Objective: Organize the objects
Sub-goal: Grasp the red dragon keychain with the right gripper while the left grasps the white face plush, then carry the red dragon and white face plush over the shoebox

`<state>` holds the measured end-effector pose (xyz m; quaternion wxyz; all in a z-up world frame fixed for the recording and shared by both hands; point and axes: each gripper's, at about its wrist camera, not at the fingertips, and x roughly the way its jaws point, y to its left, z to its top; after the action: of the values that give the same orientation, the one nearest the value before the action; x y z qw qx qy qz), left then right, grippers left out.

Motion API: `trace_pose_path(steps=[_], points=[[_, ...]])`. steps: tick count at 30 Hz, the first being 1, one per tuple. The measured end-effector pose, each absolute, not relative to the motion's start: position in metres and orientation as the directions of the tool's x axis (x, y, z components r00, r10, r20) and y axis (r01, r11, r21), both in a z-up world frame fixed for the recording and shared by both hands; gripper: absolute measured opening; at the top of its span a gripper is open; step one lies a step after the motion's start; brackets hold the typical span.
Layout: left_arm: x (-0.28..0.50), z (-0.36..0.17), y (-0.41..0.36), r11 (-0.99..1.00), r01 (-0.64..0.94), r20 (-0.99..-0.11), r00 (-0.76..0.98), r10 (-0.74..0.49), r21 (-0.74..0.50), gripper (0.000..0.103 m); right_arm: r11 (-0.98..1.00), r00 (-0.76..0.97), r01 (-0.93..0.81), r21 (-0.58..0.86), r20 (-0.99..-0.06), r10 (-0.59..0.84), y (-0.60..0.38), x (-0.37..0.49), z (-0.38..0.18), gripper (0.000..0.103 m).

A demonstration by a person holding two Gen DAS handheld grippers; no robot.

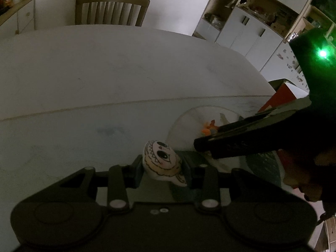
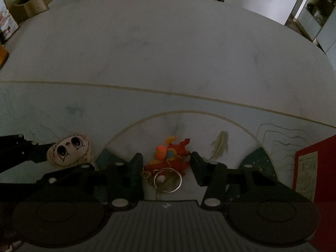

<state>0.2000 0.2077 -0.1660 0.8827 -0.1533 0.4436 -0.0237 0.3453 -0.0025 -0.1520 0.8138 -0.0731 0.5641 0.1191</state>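
My left gripper (image 1: 162,164) is shut on a small white plush face toy (image 1: 161,161) with big black eyes; the toy also shows in the right wrist view (image 2: 69,152), held above the table. My right gripper (image 2: 167,163) is open, its fingers on either side of a red and orange toy keychain (image 2: 170,155) with a metal ring (image 2: 168,179), which lies on a white round patch of the table mat (image 2: 178,121). A pale fish-shaped charm (image 2: 219,143) lies to the right of the keychain. The right gripper appears in the left wrist view (image 1: 210,145) at the right.
A round white table (image 1: 105,63) with a pale blue mat (image 2: 42,109) spans both views. A red box (image 2: 310,168) sits at the right edge. A wooden chair (image 1: 112,7) stands behind the table; white cabinets (image 1: 252,27) stand at back right.
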Motion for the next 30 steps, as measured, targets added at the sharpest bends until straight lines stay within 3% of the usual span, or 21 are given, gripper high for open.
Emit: trace_pose_path(steps=[12,30], points=[[0.183,-0.145,0.191,0.944,-0.103,-0.787,0.585,-0.198,-0.314,0.037,0.957,0.318,-0.263,0.12,-0.926,0.204,-0.025,0.305,-0.137,0.047],[0.163,-0.073,0.1,0.938,0.025,-0.763,0.576,-0.295,-0.345,0.037,0.945,0.414,-0.205,0.255,-0.852,0.319,-0.118,0.22,-0.045,0.047]])
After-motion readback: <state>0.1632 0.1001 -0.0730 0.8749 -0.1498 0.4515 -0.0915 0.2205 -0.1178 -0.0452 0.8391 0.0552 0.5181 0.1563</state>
